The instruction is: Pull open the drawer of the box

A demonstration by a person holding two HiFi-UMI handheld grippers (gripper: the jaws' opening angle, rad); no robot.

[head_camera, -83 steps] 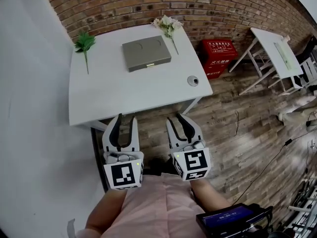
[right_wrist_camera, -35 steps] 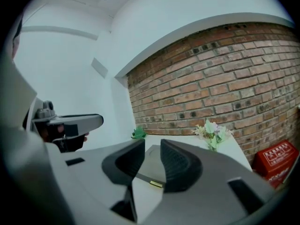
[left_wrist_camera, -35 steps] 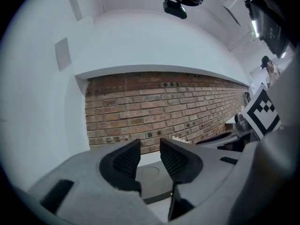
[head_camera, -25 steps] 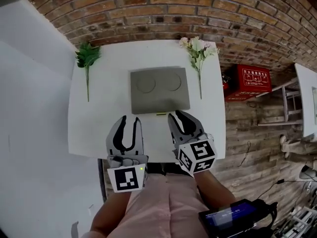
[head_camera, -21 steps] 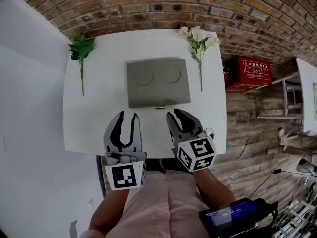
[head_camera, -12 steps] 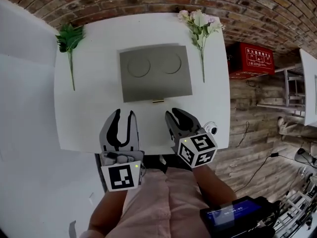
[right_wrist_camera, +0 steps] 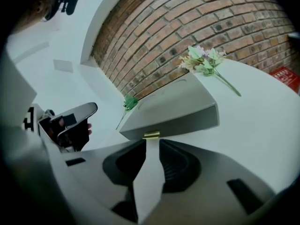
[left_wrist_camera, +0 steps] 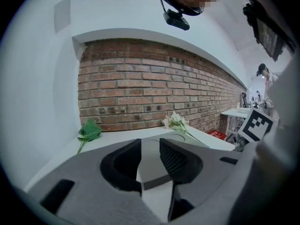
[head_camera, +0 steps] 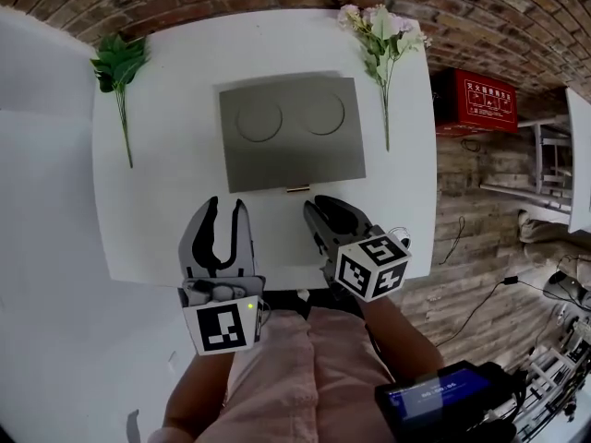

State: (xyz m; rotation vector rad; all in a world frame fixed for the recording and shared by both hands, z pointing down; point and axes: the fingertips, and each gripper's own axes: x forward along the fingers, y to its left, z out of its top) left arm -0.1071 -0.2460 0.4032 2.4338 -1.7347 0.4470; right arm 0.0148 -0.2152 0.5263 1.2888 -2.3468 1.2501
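A flat grey box [head_camera: 291, 132] with two round dents in its lid lies on the white table [head_camera: 157, 220]. Its drawer front faces me, shut, with a small gold handle [head_camera: 296, 189]. My right gripper [head_camera: 319, 207] is open with nothing between its fingers, its tips just short of the handle and slightly to its right. In the right gripper view the handle [right_wrist_camera: 151, 135] sits straight ahead of the gap of the right gripper [right_wrist_camera: 152, 144]. My left gripper [head_camera: 224, 207] is open and empty over the table, left of the handle and apart from the box [left_wrist_camera: 149, 161].
A green sprig [head_camera: 115, 67] lies at the table's back left, and a bunch of pale flowers [head_camera: 383, 30] at the back right. A small round object [head_camera: 399, 238] sits near the front right edge. A red crate [head_camera: 476, 100] stands on the wooden floor beyond.
Both grippers have come forward over the table toward the box. The right one's tips have closed in on the gold handle. The drawer has not moved.
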